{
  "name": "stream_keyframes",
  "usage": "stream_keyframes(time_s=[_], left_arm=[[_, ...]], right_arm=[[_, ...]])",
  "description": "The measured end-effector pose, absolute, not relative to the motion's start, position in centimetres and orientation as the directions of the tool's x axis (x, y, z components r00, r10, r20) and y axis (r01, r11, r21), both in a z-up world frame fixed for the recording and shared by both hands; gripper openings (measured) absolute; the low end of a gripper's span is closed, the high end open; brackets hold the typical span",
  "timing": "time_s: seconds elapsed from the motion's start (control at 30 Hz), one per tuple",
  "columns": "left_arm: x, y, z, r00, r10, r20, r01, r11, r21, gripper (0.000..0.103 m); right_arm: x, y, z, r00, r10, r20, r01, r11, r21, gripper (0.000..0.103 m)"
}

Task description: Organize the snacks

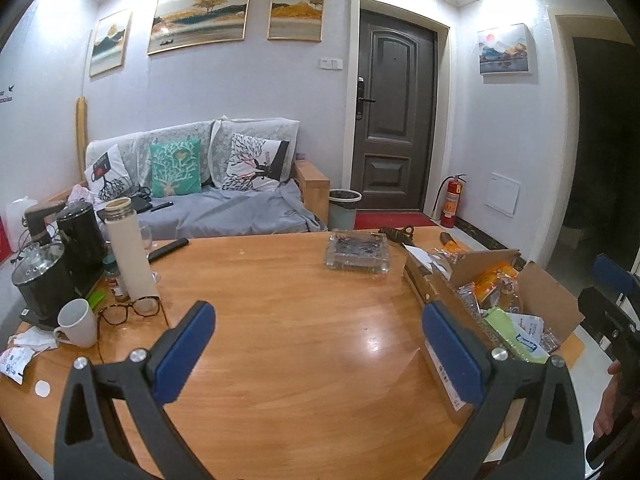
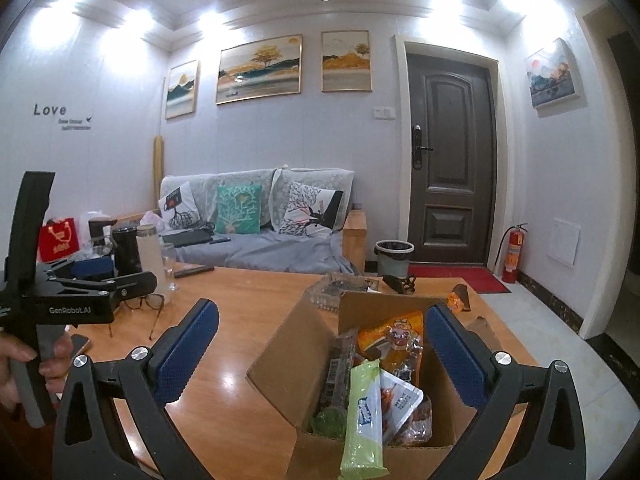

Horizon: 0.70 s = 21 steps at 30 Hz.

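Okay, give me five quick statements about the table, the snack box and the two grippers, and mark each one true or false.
1. The box is open, with snack packs inside. True.
2. The right gripper is shut on the green pack. False: its jaws are wide open and hold nothing.
3. The glasses lie by the white mug. True.
4. The ashtray sits inside the box. False: it stands on the table, beyond the box.
5. The left gripper holds a snack. False: it is open and empty.
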State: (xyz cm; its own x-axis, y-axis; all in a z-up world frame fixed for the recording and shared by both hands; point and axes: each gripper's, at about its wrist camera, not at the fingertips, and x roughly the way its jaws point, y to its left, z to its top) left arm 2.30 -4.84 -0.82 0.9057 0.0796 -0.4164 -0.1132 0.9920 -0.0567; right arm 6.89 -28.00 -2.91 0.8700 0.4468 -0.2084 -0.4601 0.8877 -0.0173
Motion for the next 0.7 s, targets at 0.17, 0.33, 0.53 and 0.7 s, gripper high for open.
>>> stream_keyframes(time_s=[0.17,0.33,0.53,0.7], left_arm=[[2.27,-4.91,-0.97,0.903,0.078,-0.422,-0.113,0.992,-0.059,0.102],[2.15,-4.68,-0.79,0.905,0.074,-0.42,-0.114,0.991,-0.07,0.102],[1.98,-4.62,-0.74,0.908,0.068,-0.413,-0.108,0.991,-0.075,0.102],[1.93,-4.63,-0.8,0.908,0.065,-0.414,-0.106,0.991,-0.077,0.102]], right_arm=[[6.83,-27.67,-2.85,0.868,0.45,-0.21,-0.465,0.885,-0.025,0.103],[6.63,-27.59,-2.74,0.87,0.445,-0.213,-0.462,0.886,-0.037,0.103],[6.87,-27.76,-2.66,0.873,0.434,-0.221,-0.451,0.892,-0.032,0.103],[7.05,-27.93,-2.82,0.872,0.433,-0.227,-0.449,0.893,-0.022,0.103]])
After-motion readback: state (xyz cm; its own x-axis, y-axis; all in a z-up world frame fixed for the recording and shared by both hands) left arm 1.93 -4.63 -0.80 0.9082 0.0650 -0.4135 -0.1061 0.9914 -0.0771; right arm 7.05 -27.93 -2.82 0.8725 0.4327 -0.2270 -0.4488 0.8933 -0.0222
